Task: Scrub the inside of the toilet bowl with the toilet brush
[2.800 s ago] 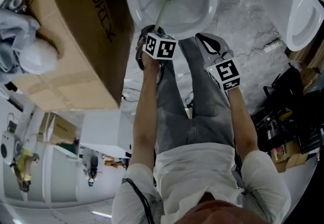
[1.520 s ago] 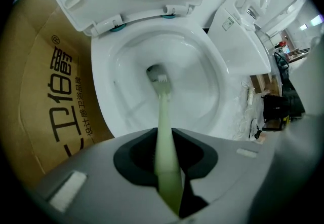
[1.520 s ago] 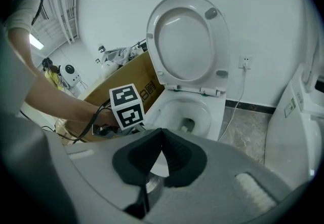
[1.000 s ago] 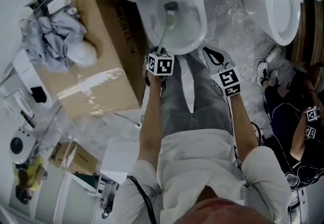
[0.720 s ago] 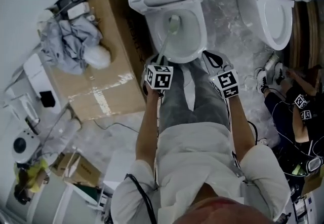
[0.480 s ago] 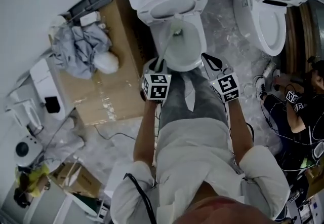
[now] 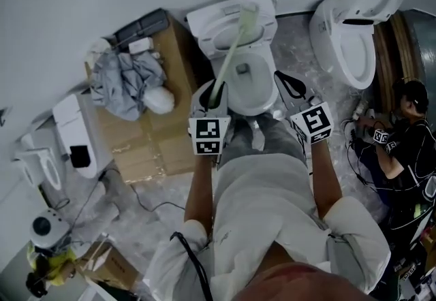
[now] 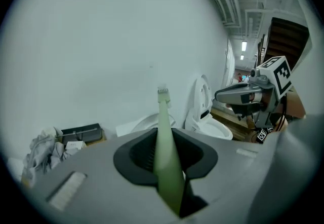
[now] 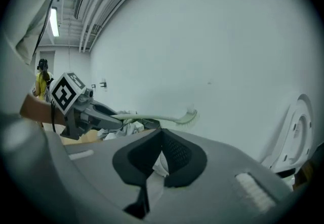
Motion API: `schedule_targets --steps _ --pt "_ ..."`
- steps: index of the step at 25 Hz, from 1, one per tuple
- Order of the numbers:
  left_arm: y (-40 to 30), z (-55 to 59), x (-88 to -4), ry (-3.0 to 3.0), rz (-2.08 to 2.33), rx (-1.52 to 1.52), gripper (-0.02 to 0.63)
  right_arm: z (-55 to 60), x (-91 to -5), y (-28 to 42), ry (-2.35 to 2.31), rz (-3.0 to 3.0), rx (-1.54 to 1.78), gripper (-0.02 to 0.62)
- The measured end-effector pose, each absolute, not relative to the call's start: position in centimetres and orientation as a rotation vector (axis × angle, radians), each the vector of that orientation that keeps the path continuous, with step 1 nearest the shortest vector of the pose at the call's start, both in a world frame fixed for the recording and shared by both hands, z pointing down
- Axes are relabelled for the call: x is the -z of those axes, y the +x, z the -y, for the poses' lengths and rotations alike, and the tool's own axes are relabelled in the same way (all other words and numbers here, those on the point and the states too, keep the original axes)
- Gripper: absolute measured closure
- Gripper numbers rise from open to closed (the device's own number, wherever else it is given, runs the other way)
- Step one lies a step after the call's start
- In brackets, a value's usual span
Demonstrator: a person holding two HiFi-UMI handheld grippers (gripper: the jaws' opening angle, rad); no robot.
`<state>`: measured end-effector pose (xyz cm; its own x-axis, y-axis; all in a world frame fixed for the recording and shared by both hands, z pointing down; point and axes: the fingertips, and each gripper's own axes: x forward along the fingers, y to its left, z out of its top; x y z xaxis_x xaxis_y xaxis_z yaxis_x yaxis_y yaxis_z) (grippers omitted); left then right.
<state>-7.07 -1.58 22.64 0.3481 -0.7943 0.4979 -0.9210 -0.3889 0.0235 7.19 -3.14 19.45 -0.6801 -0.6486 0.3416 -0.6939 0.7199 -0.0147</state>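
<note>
Left gripper: the left gripper (image 7: pixel 216 90) is clamped on the lower handle of the toilet brush (image 7: pixel 233 53); its own view shows the pale green handle filling the gap between the two dark pads.
Right gripper: the right gripper (image 7: pixel 289 86) hangs just beside the right rim of the toilet bowl (image 7: pixel 267 88); its jaws stand a narrow slit apart with nothing gripped, and only white shows through the gap.
Brush position: the handle slants up and away from the left gripper, and the brush head (image 7: pixel 248 17) is raised over the lifted lid (image 7: pixel 216 37), near the wall. In the left gripper view the bristles stand against bare wall, above the bowl.
Change in the last half second: the brush head was down inside the bowl; now it is lifted clear of it. The left gripper's marker cube sits lower in the head view and the handle is tilted more steeply.
Over the last three seconds: the head view takes in more of the room, so the toilet looks smaller and sits further up the frame.
Right gripper change: little; it keeps its place by the bowl's right side.
Surroundings: a cardboard box (image 7: pixel 146 150) with a heap of cloths (image 7: pixel 126 82) stands left of the toilet, a second toilet (image 7: pixel 344 48) stands to the right, and another person (image 7: pixel 409 143) crouches at the right edge.
</note>
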Motion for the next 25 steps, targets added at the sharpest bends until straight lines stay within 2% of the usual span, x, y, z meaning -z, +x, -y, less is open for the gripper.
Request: schedule_targets --steps 8,25 --pt "-7.4 1.5 -16.3 2.484 1.570 -0.445 0.508 2.2 -13.7 5.8 1.117 2.677 -0.087 0.593" --pt "-8.0 1.4 -13.6 2.560 1.571 -0.331 0.508 1.6 -11.7 5.3 1.158 2.670 -0.033 0.594"
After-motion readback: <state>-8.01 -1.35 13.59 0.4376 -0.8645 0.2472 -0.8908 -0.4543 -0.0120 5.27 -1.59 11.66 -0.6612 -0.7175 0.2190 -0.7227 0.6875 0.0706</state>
